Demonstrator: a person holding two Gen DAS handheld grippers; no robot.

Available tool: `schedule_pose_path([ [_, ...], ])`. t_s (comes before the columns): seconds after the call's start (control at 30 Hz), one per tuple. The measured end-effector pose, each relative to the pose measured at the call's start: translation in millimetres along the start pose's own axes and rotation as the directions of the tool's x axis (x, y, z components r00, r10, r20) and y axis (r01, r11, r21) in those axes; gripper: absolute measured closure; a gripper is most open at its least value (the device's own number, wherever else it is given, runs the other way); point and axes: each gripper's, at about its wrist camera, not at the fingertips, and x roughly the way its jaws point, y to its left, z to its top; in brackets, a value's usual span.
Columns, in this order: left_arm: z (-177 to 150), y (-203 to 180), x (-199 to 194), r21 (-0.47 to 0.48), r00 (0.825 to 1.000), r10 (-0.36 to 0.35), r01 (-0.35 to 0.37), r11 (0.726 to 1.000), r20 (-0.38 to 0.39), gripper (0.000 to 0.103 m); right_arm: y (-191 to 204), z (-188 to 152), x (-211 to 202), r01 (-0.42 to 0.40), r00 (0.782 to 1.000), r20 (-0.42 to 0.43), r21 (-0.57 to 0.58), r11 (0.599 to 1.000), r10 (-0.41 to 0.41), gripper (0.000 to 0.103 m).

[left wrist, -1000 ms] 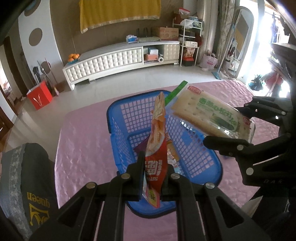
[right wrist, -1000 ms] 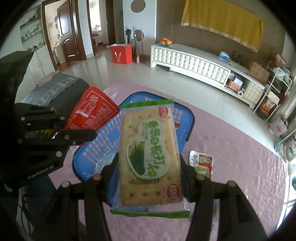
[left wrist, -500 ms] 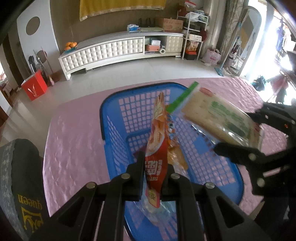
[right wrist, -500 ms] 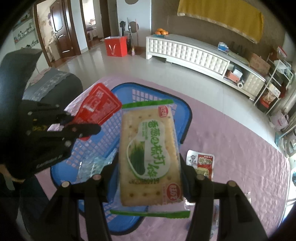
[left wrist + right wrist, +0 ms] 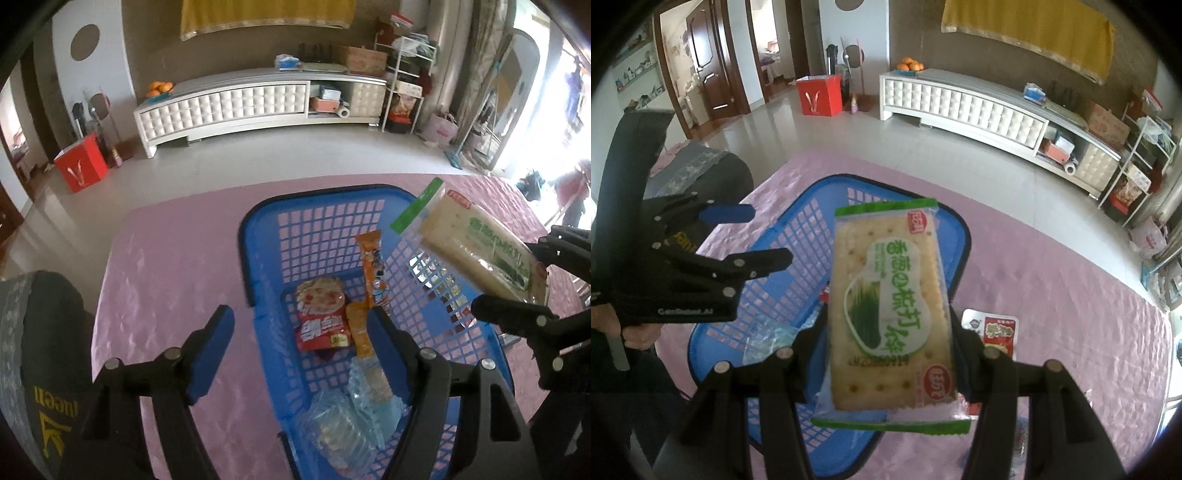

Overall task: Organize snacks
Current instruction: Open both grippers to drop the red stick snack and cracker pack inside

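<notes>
Left tongs (image 5: 301, 341) apart, empty over basket (image 5: 255, 273); red packet (image 5: 322, 319) lies below. Right tongs (image 5: 886, 354) clamped on cracker pack (image 5: 890, 314) above basket, ready to drop.

Left gripper (image 5: 301, 332): matte black angular linkage arms, silver round screw heads at the joints, blue pads on the inner fingertips (image 5: 212, 345). White lettering on its black body at left of the right wrist view. Right gripper (image 5: 886, 354): same black frame, silver screws. Bare-skinned hand (image 5: 637, 332), lower left, around a grey handle.
</notes>
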Motion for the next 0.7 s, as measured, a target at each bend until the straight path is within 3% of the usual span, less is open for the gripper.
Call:
schedule_pose_path([
  [0.33,-11.7,21.6,-22.9,-0.033,0.999,0.022,-0.021,0.999,0.034,0.031,20.2,13.3,14.2,-0.037,0.999,-0.009,-0.033,0.999,0.036,0.043],
  [0.7,-20.4,33.7,-20.7,-0.041,0.999,0.03,-0.029,0.999,0.042,0.031,28.1,30.3,58.9,-0.026,0.998,-0.065,-0.064,0.998,0.022,0.043],
])
